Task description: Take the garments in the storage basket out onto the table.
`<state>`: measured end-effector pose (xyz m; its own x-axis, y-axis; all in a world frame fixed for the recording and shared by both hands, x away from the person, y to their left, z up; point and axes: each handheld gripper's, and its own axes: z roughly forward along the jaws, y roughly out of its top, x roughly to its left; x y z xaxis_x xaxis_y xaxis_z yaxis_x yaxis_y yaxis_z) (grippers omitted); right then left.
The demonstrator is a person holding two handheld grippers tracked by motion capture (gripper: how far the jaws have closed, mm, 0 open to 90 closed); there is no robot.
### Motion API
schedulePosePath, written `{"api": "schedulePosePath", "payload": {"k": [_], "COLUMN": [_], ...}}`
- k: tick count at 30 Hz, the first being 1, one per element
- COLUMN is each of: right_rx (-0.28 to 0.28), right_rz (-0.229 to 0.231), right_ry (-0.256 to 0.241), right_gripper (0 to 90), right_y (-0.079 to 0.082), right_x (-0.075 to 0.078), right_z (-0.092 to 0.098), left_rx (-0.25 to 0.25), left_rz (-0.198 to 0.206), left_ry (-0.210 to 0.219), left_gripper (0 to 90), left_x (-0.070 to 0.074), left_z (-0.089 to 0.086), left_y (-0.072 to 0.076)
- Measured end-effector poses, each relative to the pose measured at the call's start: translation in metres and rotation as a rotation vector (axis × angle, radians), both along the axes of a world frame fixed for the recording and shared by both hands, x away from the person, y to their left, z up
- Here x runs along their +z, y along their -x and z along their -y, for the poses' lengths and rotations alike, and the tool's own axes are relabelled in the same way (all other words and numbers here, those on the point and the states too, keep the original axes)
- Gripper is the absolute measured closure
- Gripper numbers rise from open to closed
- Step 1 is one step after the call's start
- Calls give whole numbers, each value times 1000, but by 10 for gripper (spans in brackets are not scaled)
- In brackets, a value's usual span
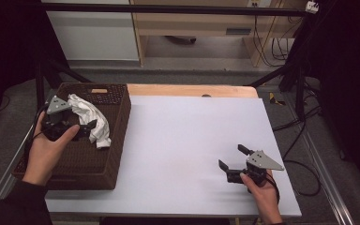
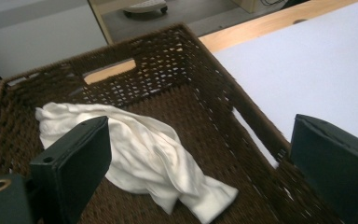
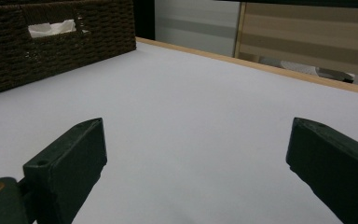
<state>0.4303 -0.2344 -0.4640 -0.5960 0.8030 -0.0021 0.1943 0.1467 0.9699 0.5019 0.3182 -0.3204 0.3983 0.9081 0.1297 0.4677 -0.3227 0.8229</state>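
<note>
A brown wicker basket stands on the left end of the table. A crumpled white cloth lies inside it, toward the far end. My left gripper hovers over the basket, open, beside the cloth. In the left gripper view the cloth lies on the basket floor below the wide-apart jaws of that gripper, which hold nothing. My right gripper is open just above the white table surface at the near right. Its own view shows this gripper empty, with the basket and cloth farther off.
A wooden strip runs along the table's far edge. Black frame legs and cables sit off the right side. A light wood cabinet stands behind on the floor.
</note>
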Motion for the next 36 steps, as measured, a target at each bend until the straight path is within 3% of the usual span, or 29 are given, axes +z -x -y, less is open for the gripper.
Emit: {"api": "schedulePosePath", "payload": {"k": [2, 6, 9, 14, 19, 25, 29, 36], "right_rx": [-1, 0, 3, 9, 11, 10, 10, 17], "right_rz": [-1, -2, -2, -5, -10, -13, -14, -30], "right_ry": [-2, -2, 1, 6, 3, 4, 4, 7], "right_gripper": [52, 52, 52, 52, 50, 48, 47, 44], "right_y": [0, -1, -1, 0, -1, -1, -1, -2], "right_x": [0, 0, 0, -1, -1, -1, -1, -2], "right_z": [0, 0, 0, -1, -1, -1, -1, -2], "left_rx": [12, 11, 33, 77, 113, 108, 116, 128], "left_rz": [-6, -11, -4, -2, 4, -28, -58, -77], "left_ry": [-28, -4, -28, -19, -16, -45, -33, -50], "left_gripper": [52, 58, 62, 67, 77, 73, 72, 74], "left_x": [-1, -3, -6, -8, -11, -22, -31, -37], "left_z": [0, -2, -5, -9, -10, -9, -12, -12], "left_y": [-11, -31, -46, -63, -71, -78, -82, -85]}}
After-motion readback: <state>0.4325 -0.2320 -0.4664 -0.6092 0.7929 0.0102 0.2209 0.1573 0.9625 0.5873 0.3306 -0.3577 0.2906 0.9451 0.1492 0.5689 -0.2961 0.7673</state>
